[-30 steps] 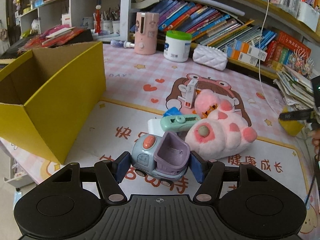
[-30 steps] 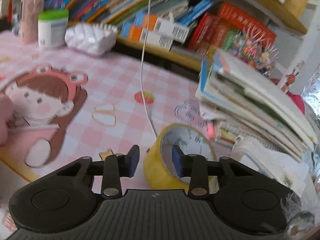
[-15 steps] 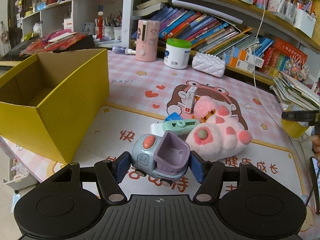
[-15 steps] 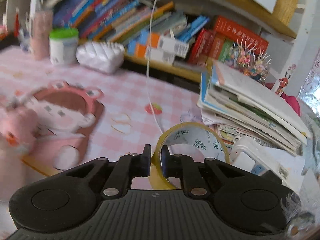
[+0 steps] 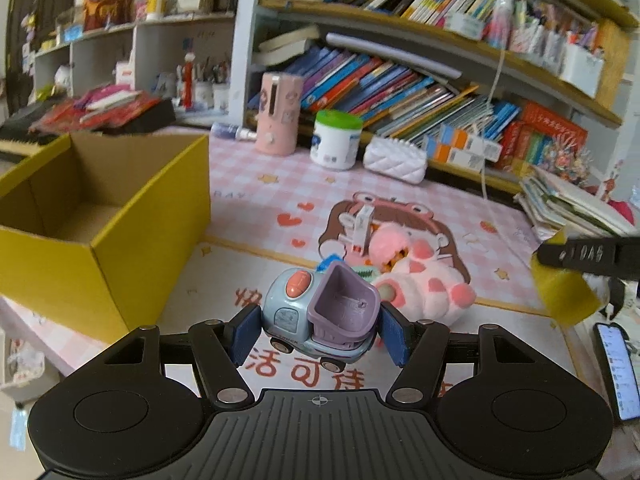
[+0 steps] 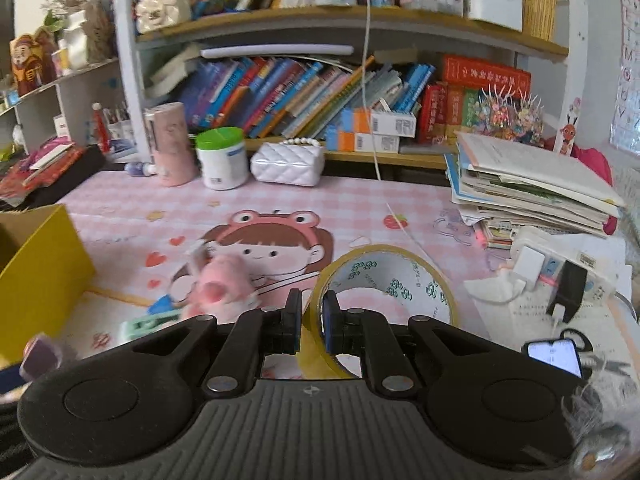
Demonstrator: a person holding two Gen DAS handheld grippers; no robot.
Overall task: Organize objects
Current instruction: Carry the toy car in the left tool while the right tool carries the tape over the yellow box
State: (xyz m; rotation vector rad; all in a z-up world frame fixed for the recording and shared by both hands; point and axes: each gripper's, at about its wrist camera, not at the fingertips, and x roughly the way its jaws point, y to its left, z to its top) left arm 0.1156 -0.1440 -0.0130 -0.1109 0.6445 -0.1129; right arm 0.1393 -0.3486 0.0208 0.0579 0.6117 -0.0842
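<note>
Our left gripper (image 5: 318, 334) clamps a small blue-grey plastic toy truck with a purple bucket (image 5: 320, 318), lifted above the pink cartoon-print table mat (image 5: 256, 200). Our right gripper (image 6: 311, 326) pinches the wall of a yellow roll of packing tape (image 6: 384, 284), one pad inside the ring. Beyond lie a pink plush toy (image 5: 416, 280), and to the left the open yellow cardboard box (image 5: 156, 232).

The open yellow cardboard box (image 5: 100, 216) has bare room inside and nothing over its top. Between the box and the fluffy pink plush toy (image 5: 420, 280) the pink cartoon mat (image 5: 248, 200) lies bare. Right of the box, the plush toy, a small white carton (image 5: 362, 226) and a messy stack of books (image 6: 528, 192) stand in the way.
</note>
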